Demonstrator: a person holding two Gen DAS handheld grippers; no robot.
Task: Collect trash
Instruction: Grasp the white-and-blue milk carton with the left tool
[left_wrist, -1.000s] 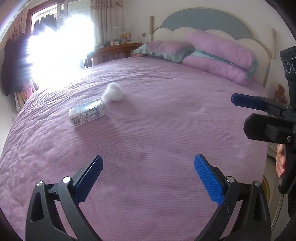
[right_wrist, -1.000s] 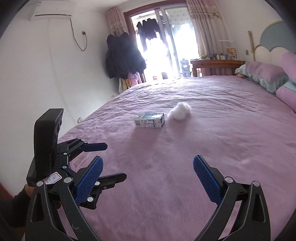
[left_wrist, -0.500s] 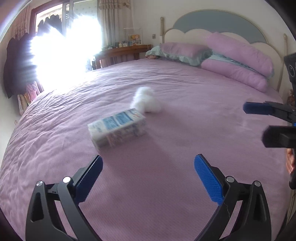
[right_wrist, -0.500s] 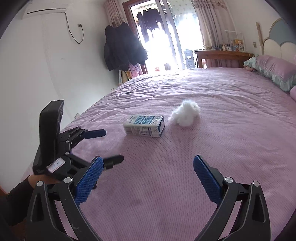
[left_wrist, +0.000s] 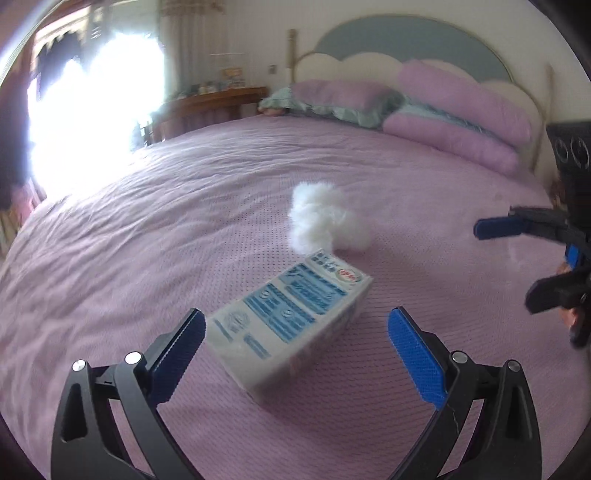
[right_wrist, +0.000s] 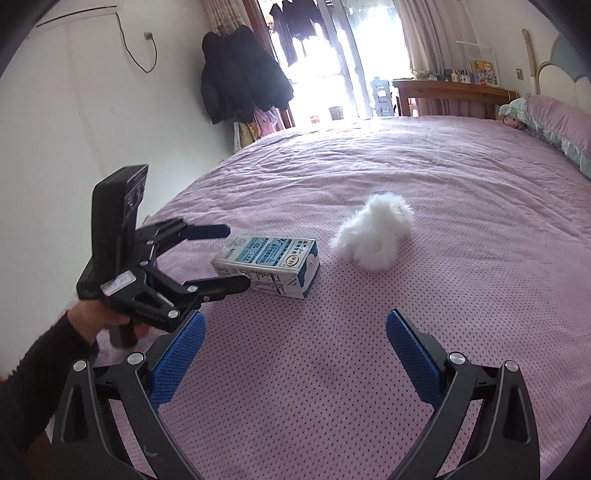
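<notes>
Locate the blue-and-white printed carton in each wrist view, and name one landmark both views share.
Left wrist: blue-and-white printed carton lies low centre on the purple bedspread, between the open left gripper fingers.
Right wrist: carton sits left of centre.
Shared landmark: fluffy white ball beside it.

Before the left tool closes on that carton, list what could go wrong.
1. The carton lies at a slant between the open left tool fingers; closing may twist it or push it away over the soft bedspread.
2. The white fluffy wad sits right beyond the carton's far end; a deep reach could nudge or snag it.
3. The right tool hangs open nearby, so the two could collide if both reach in.
</notes>
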